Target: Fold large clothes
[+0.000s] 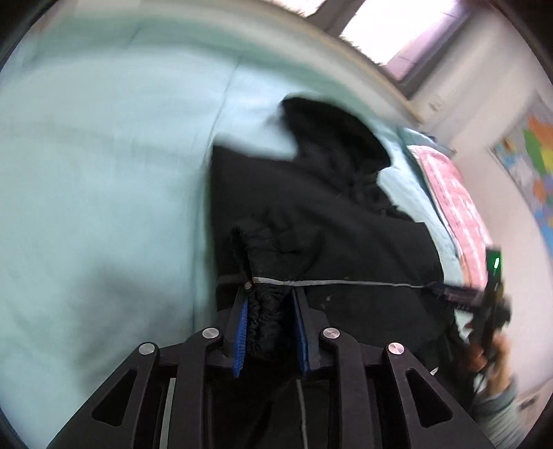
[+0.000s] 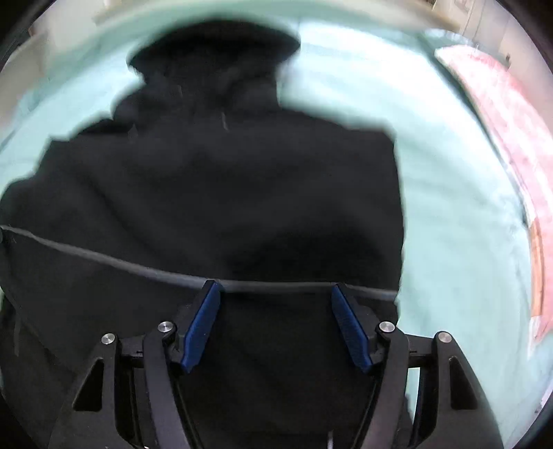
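Note:
A large black hooded garment (image 1: 328, 221) lies spread on a pale green bed sheet (image 1: 103, 172), with a thin grey stripe (image 1: 345, 282) running across it. My left gripper (image 1: 269, 293) is shut on a bunched fold of the black fabric at the stripe's left end. In the right wrist view the garment (image 2: 224, 190) fills the middle, hood at the far end. My right gripper (image 2: 274, 286) stands open just over the cloth, its blue pads (image 2: 202, 324) wide apart, the stripe (image 2: 103, 259) crossing at the fingertips. That right gripper (image 1: 484, 297) also shows at the left view's right edge, held by a hand (image 1: 497, 359).
A pink patterned blanket (image 1: 456, 207) lies along the right side of the bed, also visible as the blanket (image 2: 511, 121) in the right wrist view. A window (image 1: 397, 20) and a wall with a coloured map (image 1: 532, 155) stand beyond the bed. Green sheet (image 2: 449, 172) extends right of the garment.

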